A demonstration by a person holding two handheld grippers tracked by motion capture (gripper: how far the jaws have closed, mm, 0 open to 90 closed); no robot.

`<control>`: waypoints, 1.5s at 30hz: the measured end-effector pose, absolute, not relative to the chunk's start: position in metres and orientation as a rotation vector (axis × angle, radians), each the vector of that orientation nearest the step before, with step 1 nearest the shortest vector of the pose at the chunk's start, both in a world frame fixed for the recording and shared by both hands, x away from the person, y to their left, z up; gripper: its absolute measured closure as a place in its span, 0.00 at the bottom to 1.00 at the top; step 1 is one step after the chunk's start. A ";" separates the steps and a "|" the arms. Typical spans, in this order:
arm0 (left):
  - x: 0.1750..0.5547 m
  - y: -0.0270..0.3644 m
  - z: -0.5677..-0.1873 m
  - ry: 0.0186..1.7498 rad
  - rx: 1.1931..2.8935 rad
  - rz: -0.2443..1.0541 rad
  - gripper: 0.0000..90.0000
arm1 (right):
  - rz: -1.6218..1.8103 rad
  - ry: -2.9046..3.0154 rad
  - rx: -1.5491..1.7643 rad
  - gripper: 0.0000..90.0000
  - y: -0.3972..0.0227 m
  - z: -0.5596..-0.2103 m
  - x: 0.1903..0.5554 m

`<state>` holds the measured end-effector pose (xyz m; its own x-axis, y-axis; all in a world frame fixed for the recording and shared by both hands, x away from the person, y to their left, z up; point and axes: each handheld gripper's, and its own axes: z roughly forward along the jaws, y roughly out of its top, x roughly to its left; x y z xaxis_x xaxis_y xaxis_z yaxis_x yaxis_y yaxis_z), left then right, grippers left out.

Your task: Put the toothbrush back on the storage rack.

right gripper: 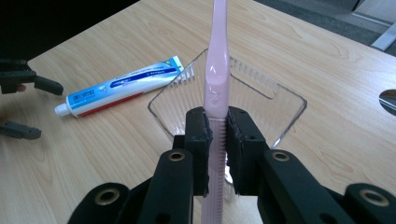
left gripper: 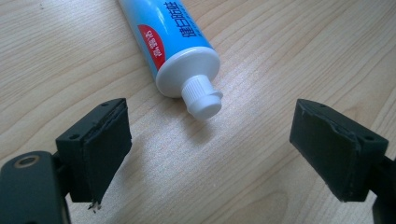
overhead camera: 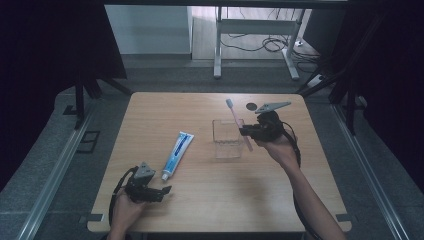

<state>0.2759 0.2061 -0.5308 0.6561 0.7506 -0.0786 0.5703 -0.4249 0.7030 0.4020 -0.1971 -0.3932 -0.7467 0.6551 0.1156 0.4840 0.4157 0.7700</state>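
A pink toothbrush (right gripper: pixel 217 70) stands between the pads of my right gripper (right gripper: pixel 218 140), which is shut on its handle. In the high view the toothbrush (overhead camera: pixel 235 117) slants over the right side of a clear ribbed cup (overhead camera: pixel 227 138) at mid-table, bristle end up and away, with the right gripper (overhead camera: pixel 246 132) beside the cup's right wall. The clear cup (right gripper: pixel 280 100) sits just beyond the jaws. A blue and white toothpaste tube (overhead camera: pixel 177 154) lies left of the cup. Its white cap (left gripper: pixel 203 97) lies between the wide-apart jaws of my left gripper (left gripper: pixel 210 154), which rests open at the table's front left (overhead camera: pixel 162 191).
A small dark round mark (overhead camera: pixel 251 106) sits on the wooden table (overhead camera: pixel 240 195) behind the cup. Beyond the far edge stand a white desk frame (overhead camera: pixel 255 30) and loose cables on the floor. Dark curtains hang at both sides.
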 end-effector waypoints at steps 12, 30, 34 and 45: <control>0.276 0.206 -0.531 1.018 2.150 0.323 0.14 | 1.257 2.423 0.995 0.88 -0.184 -0.390 0.409; 0.276 0.206 -0.531 1.015 2.158 0.326 0.14 | 1.256 2.394 0.993 0.88 -0.162 -0.395 0.421; 0.276 0.206 -0.531 1.017 2.160 0.328 0.14 | 1.246 2.391 1.003 0.88 -0.159 -0.400 0.424; 0.276 0.206 -0.531 1.017 2.158 0.329 0.14 | 1.215 2.374 1.026 0.88 -0.156 -0.413 0.431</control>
<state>0.2761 0.2057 -0.5309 0.6565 0.7511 -0.0692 0.5682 -0.4321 0.7004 0.4306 -0.1557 -0.4129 -0.7074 0.7037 0.0667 0.4656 0.3929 0.7930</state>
